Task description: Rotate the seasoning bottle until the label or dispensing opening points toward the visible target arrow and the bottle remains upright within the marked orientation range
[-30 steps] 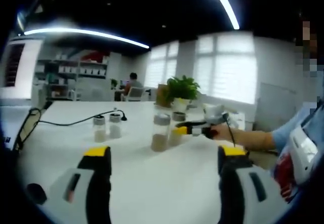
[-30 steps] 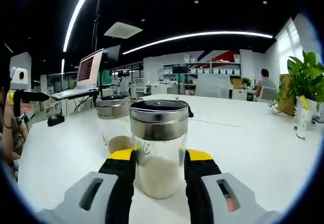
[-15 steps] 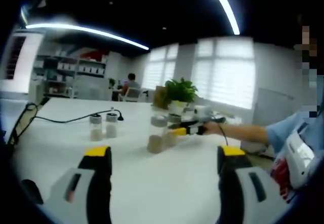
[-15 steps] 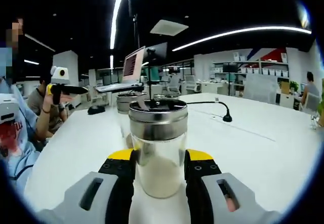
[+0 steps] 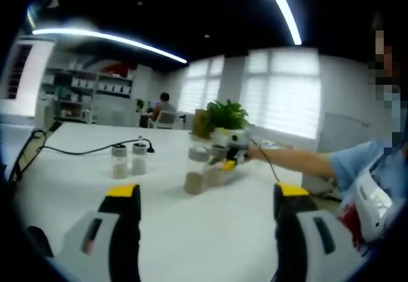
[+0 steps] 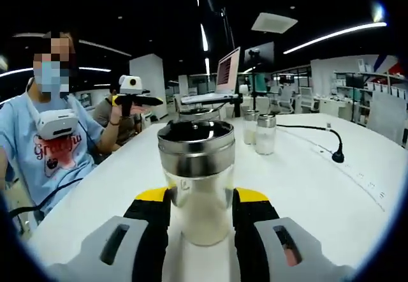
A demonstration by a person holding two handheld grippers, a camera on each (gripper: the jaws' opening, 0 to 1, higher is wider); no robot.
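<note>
In the right gripper view, the right gripper [image 6: 200, 208] stands at the bottom centre of the frame with its yellow-tipped black jaws clamped on either side of a clear glass seasoning bottle with a brushed steel lid [image 6: 196, 180]. The bottle stands upright on the white tabletop [image 6: 306, 186], its lower half filled with pale powder. Just behind it, partly hidden, the steel lid of a second glass jar [image 6: 199, 113] shows above its top. Further back, right of centre, two small glass shakers with metal caps [image 6: 259, 132] stand side by side, and a black cable with a plug [image 6: 331, 148] lies on the tabletop towards the right edge. At the left of the frame sits a person in a light blue T-shirt [image 6: 44, 154]; the left gripper [image 6: 137, 97] is held up in the air in the upper left, above the tabletop.

In the left gripper view, the left gripper [image 5: 203, 196] shows at the bottom of the frame, its jaws wide apart with nothing between them, well above the white tabletop [image 5: 204, 231]. The seasoning bottle [image 5: 196, 171] stands near the middle of the frame, with the right gripper [image 5: 231, 161] reaching in from the right on an outstretched arm and meeting it. The two small shakers [image 5: 127, 161] stand left of centre, and a green potted plant [image 5: 224, 117] sits behind the bottle.
</note>
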